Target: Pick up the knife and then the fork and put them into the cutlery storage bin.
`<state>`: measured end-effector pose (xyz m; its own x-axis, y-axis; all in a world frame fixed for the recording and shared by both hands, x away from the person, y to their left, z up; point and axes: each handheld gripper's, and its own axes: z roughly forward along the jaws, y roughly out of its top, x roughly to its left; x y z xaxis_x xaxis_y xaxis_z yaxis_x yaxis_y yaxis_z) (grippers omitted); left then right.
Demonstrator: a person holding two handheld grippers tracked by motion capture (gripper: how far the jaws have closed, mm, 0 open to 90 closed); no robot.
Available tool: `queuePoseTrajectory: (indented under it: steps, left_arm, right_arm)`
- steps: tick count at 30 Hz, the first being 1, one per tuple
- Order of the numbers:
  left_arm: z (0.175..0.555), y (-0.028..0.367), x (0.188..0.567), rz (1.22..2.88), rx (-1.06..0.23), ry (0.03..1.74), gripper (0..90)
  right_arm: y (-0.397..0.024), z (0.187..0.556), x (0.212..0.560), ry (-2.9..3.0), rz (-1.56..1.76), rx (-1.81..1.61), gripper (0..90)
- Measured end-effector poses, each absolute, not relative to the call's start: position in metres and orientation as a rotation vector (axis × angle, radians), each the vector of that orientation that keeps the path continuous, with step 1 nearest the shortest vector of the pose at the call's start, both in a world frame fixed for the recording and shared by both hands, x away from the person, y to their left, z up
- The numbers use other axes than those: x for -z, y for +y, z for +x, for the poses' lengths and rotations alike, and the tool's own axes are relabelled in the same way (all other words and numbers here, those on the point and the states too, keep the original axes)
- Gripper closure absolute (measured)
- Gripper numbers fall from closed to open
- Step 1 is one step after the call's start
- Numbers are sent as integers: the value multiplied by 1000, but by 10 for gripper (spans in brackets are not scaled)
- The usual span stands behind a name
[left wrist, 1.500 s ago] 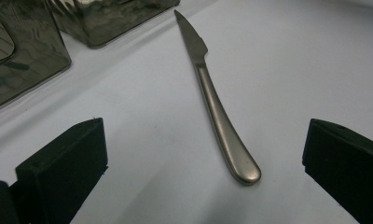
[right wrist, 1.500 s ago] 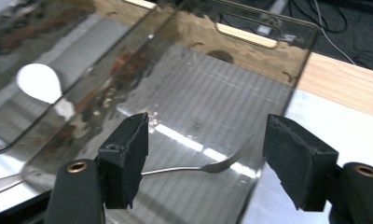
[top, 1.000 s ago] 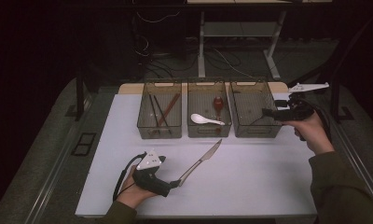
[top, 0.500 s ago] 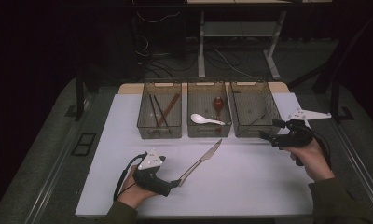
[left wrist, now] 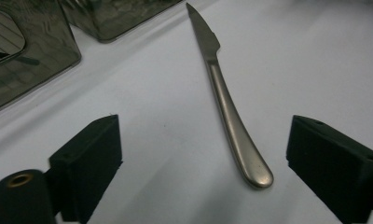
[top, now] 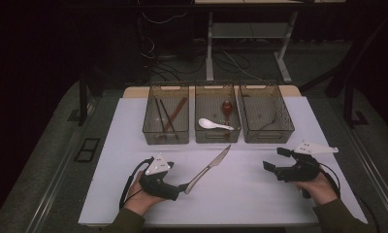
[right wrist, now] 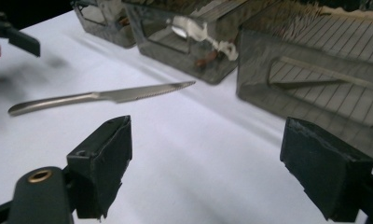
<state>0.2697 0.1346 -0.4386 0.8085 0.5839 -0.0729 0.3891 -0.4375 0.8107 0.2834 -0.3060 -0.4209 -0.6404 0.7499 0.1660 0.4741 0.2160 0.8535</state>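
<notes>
A steel knife (top: 209,167) lies slantwise on the white mat (top: 129,145), its blade pointing at the bins. My left gripper (top: 182,187) rests on the mat at the handle's end. In the left gripper view the knife (left wrist: 226,107) has its rounded handle end between the jaws of that gripper (left wrist: 205,140). The jaws have just been closing, and the pads stand off the handle. My right gripper (top: 275,159) is low over the mat's right side, open and holding nothing. Beyond the right gripper (right wrist: 208,144) the knife (right wrist: 105,96) lies to the left.
Three clear bins stand in a row behind the knife. The left bin (top: 166,137) holds chopsticks (top: 167,115). In the middle bin (top: 217,137) are a white spoon (top: 214,124) and a red-brown object (top: 227,107). The right bin (top: 269,137) holds a thin dark piece.
My right hand has come down and toward me from the right bin to the mat's right side. The left hand and the knife have stayed put.
</notes>
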Motion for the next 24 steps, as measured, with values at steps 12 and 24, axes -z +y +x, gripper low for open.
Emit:
queuePoseTrajectory:
  steps: [12,24]
  left_arm:
    - [284,116,428,2100,-263,754,312]
    - [293,86,426,2168,-213,737,615]
  right_arm:
    - [-304,272,433,2235,1117,-1381,164]
    - [-305,273,433,2237,1115,-1362,164]
